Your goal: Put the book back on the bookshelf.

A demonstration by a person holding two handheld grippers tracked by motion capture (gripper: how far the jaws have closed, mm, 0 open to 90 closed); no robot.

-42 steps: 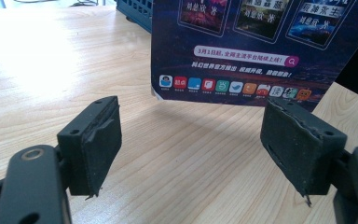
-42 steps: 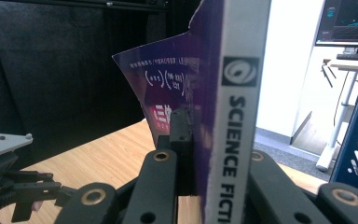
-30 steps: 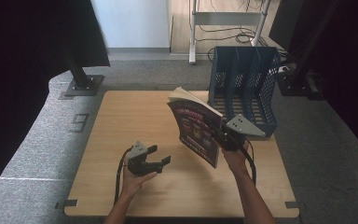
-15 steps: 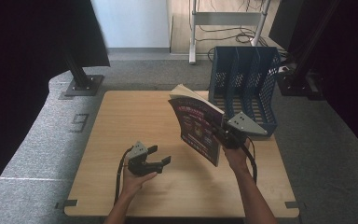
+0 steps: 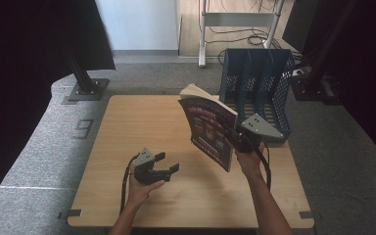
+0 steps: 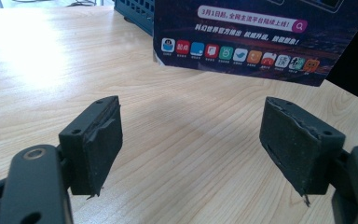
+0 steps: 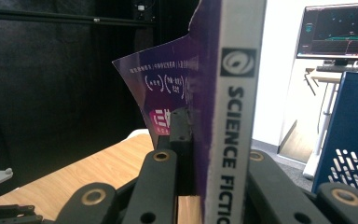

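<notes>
Standing empty: blue file rack (image 5: 259,90); magazine (image 5: 210,129) clamped in right hand-held gripper (image 5: 237,139).

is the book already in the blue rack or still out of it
Out. The right gripper holds the book upright above the table, in front of the blue rack, whose slots look empty.

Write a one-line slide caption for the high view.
Right gripper holds a purple magazine upright above the wooden table, near the blue file rack; left gripper open.
</notes>
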